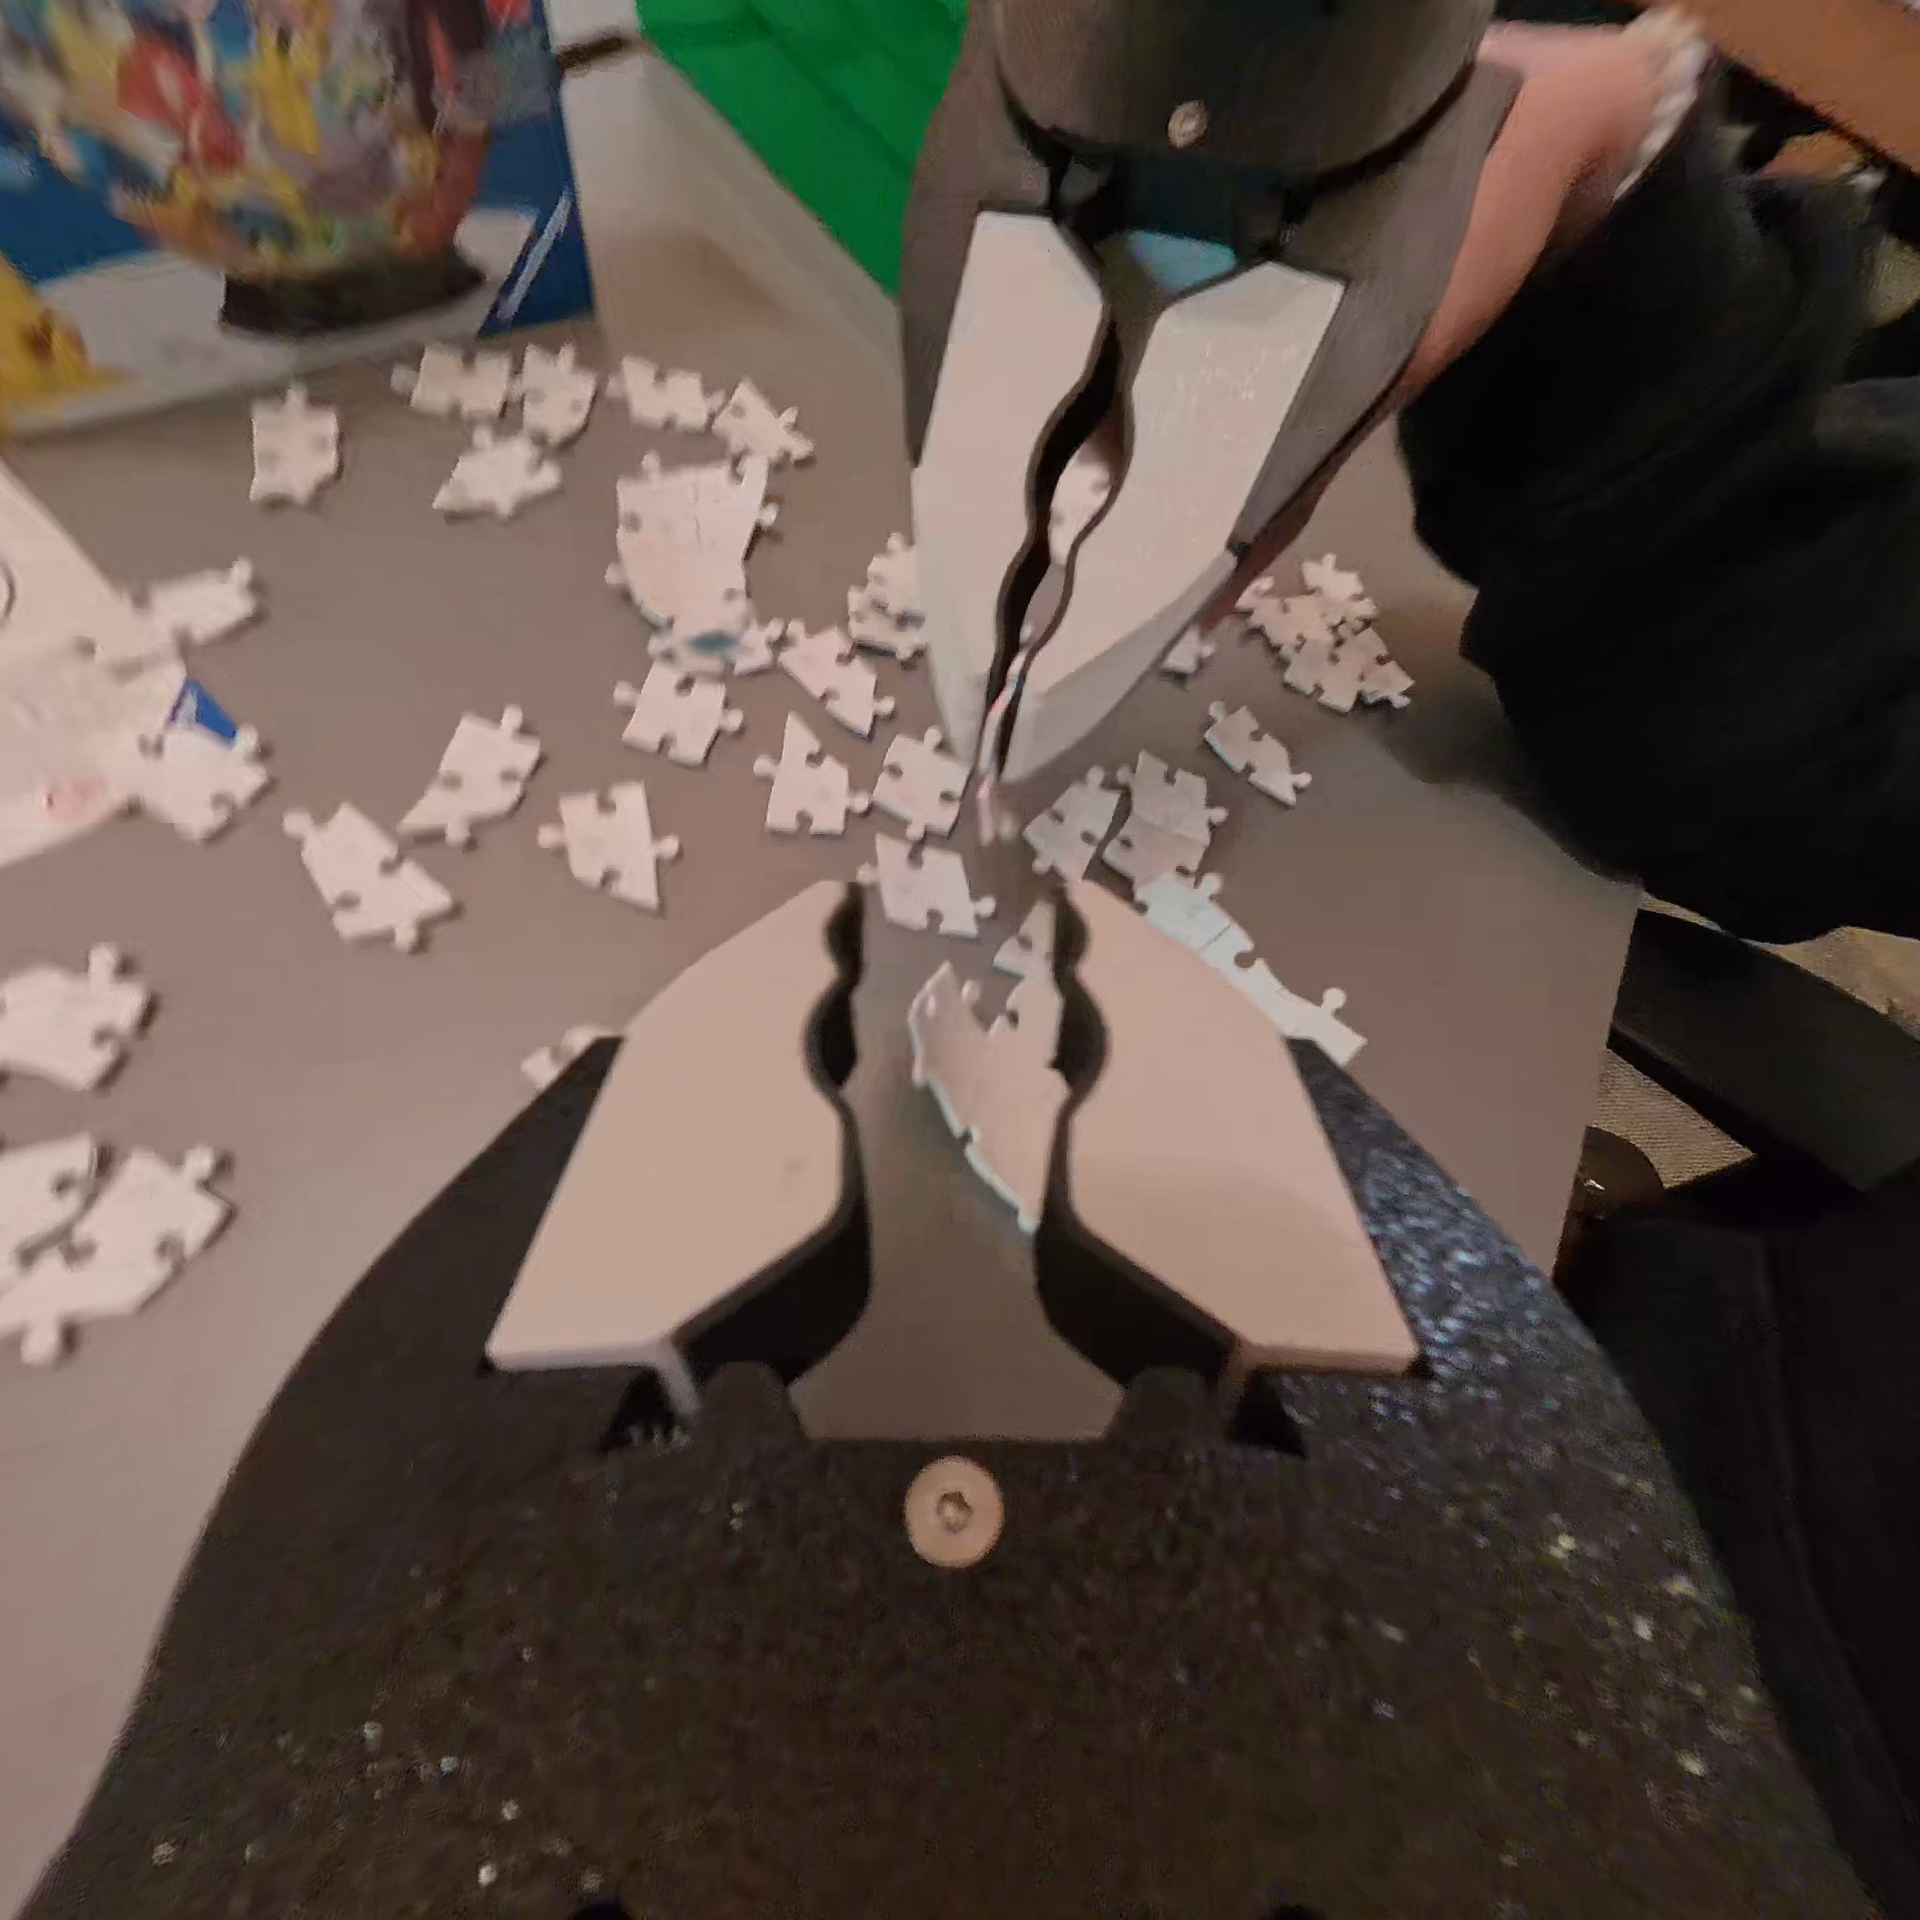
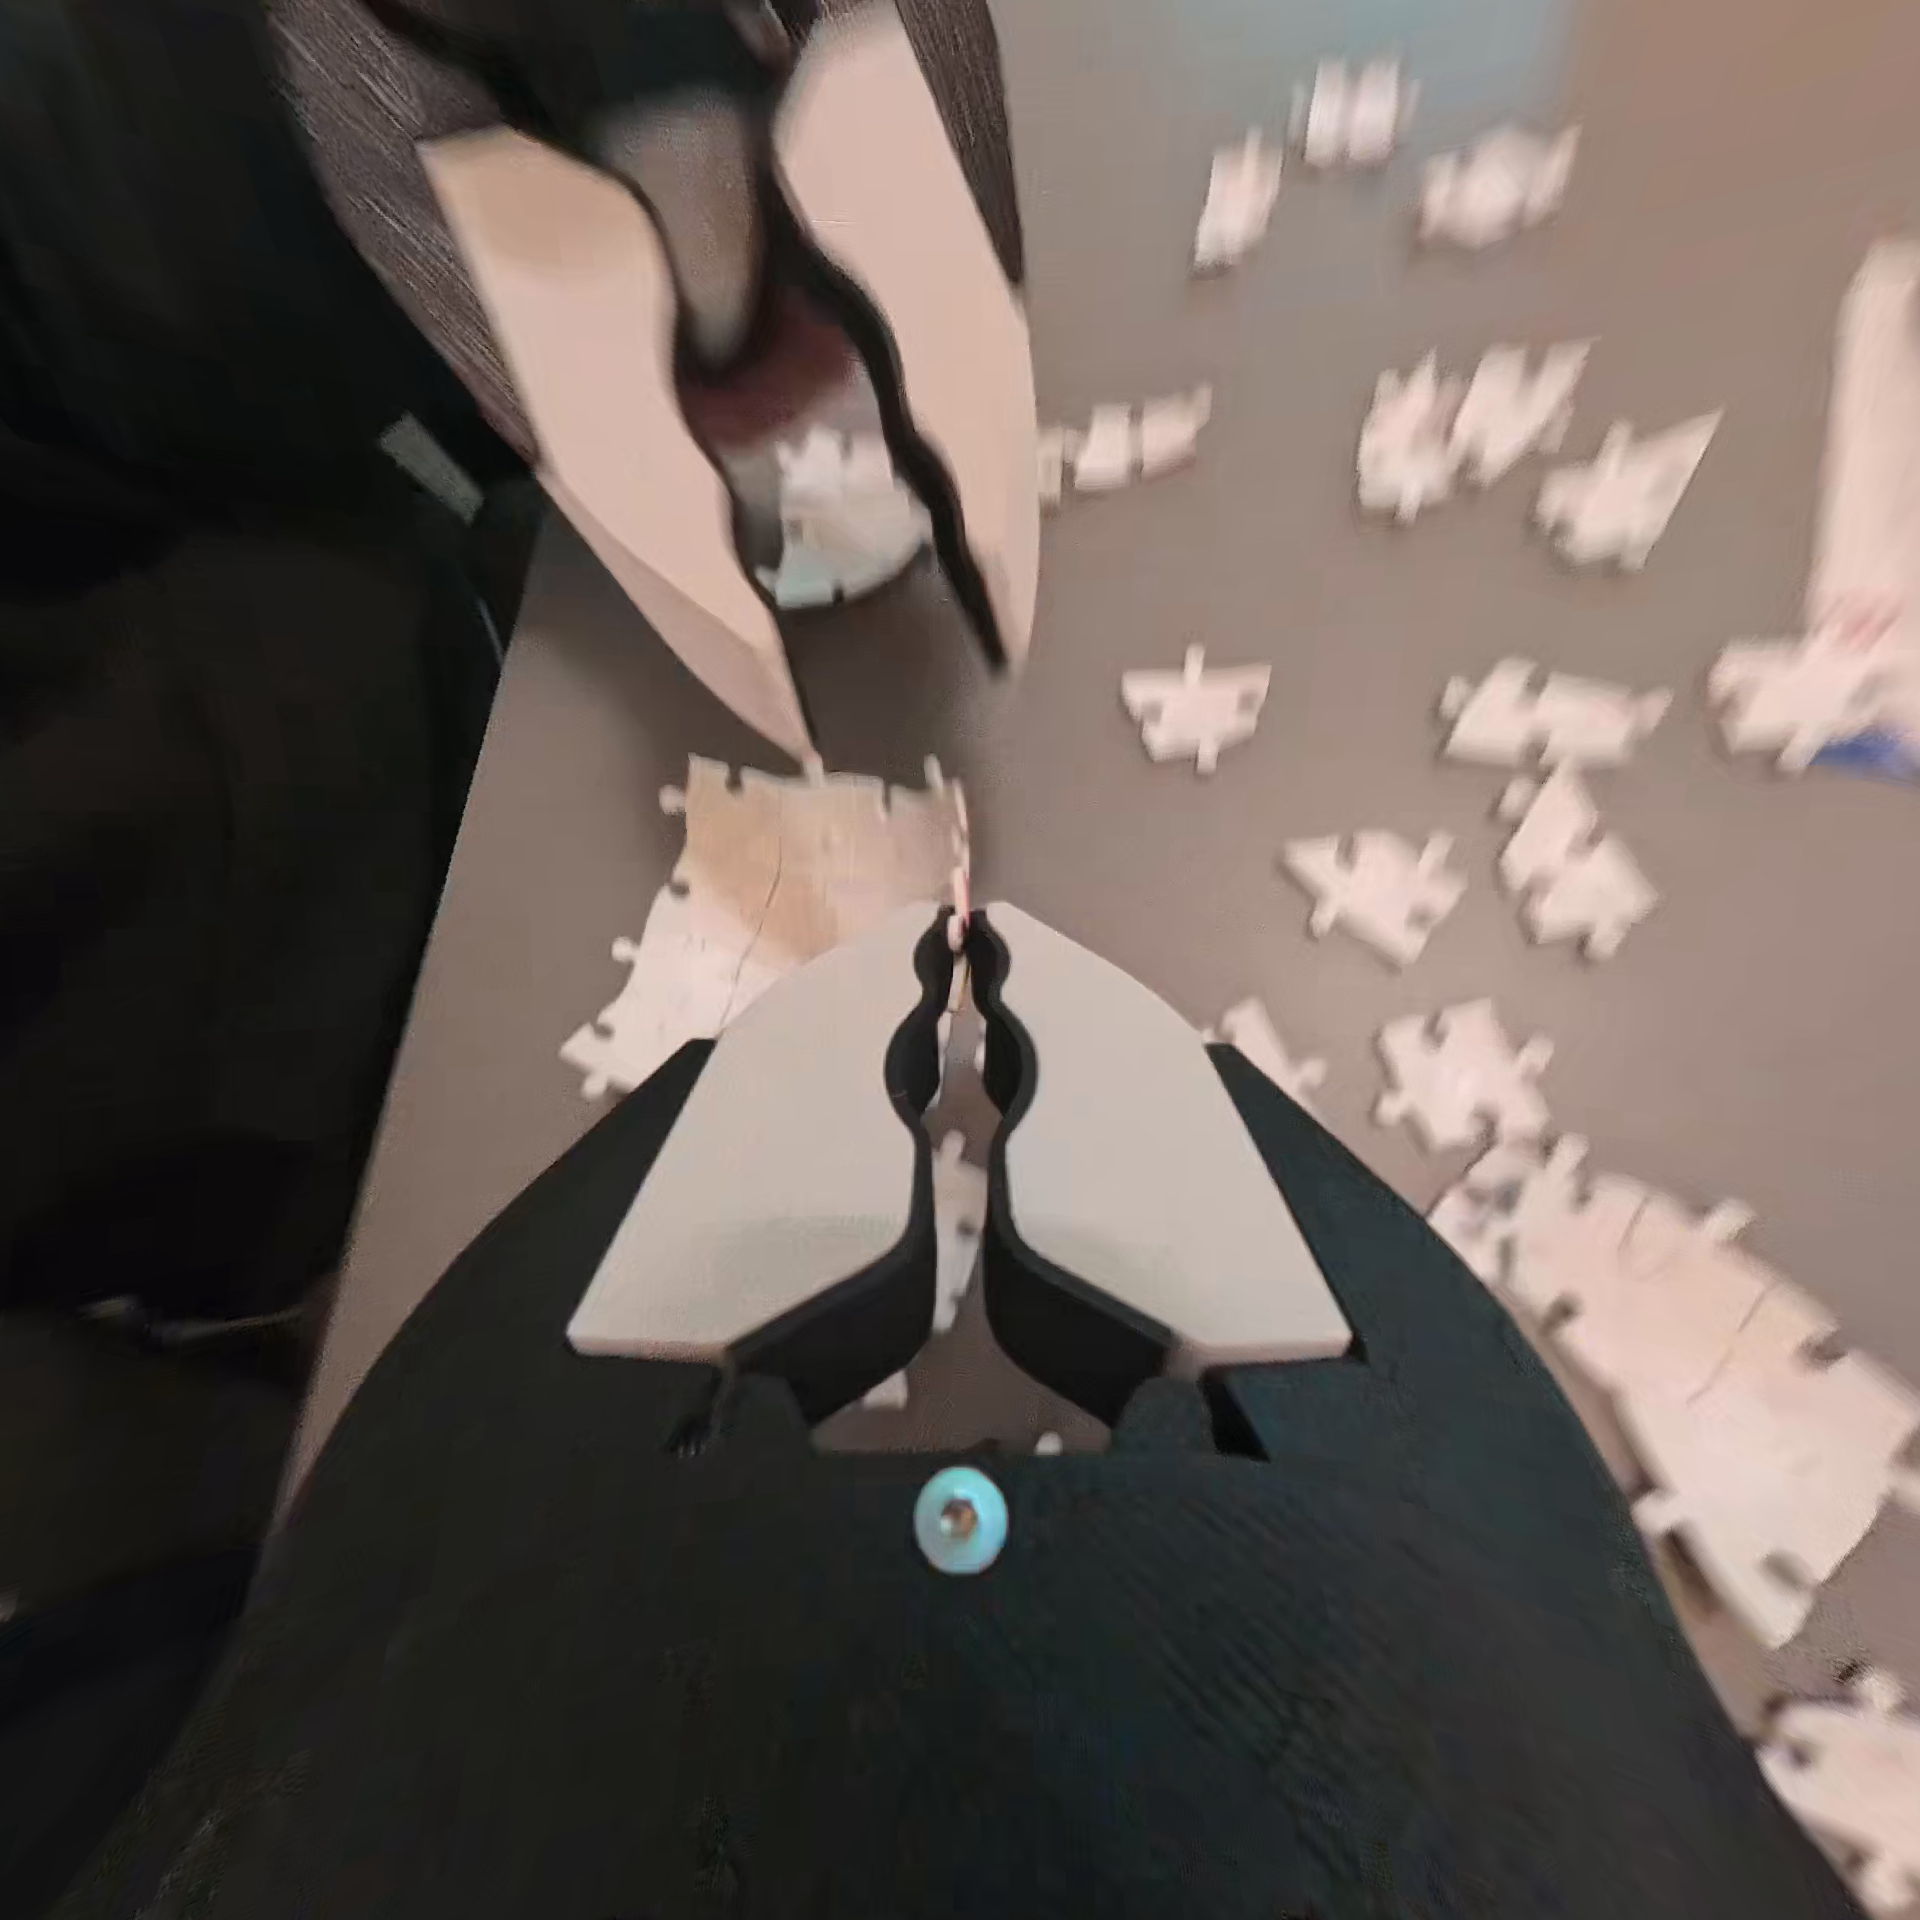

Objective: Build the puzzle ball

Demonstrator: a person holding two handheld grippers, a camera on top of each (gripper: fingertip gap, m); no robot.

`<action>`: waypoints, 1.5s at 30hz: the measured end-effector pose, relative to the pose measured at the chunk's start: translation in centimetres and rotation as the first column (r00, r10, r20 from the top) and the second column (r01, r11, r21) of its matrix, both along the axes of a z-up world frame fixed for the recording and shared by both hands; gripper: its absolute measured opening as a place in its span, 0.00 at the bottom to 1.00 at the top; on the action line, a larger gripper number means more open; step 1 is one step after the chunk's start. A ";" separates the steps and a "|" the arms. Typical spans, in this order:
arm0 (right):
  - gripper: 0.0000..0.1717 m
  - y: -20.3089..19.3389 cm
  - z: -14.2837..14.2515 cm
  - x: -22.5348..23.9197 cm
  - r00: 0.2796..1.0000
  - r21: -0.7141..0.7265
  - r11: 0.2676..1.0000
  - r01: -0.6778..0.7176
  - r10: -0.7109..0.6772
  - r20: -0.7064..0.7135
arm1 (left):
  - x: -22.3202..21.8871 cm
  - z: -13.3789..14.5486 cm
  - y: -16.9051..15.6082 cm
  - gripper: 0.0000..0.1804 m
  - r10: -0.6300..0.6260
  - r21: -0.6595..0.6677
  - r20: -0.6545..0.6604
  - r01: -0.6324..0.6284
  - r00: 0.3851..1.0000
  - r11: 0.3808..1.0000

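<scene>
Grey tabletop [image 1: 436, 665] everywhere, littered with white puzzle pieces [image 1: 608, 842] face down. Left gripper [image 1: 961, 904] stands apart, a curved cluster of joined pieces [image 1: 982, 1081] against its right finger; whether it's gripped, can't tell. Right gripper [image 2: 964, 914] pinches a thin puzzle piece [image 2: 961, 883] edge-on. Far pieces blur.

Motion blur is smearing the loose puzzle pieces [image 2: 1475, 436] in the right wrist view — edges unreadable. The colourful box [image 1: 281, 156] is running off the frame's top-left corner.
</scene>
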State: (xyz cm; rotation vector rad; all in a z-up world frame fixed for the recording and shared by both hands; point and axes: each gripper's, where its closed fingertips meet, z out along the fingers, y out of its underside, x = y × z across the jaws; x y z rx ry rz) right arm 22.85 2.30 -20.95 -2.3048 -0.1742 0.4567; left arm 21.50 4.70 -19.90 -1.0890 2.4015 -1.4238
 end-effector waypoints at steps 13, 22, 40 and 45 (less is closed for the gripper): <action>0.01 0.0 -2.9 -2.0 0.963 -0.147 0.987 -0.068 0.026 -0.269 | -3.7 -7.3 0.3 0.19 -0.052 0.013 -0.582 0.073 0.811 0.997; 0.02 0.0 -3.6 -2.1 0.951 -0.166 0.984 -0.063 0.009 -0.309 | -3.1 -8.1 -1.2 0.08 -0.126 -0.086 -0.658 0.093 0.742 0.992; 0.02 1.8 -3.2 -0.9 0.988 -0.012 0.998 -0.060 0.058 -0.144 | -1.8 -7.3 0.1 0.02 -0.096 0.015 -0.372 0.110 0.923 0.994; 0.01 1.8 -2.8 -1.1 0.982 0.025 0.998 -0.065 0.068 -0.174 | -1.8 -7.4 0.2 0.02 -0.092 -0.007 -0.377 0.097 0.922 0.995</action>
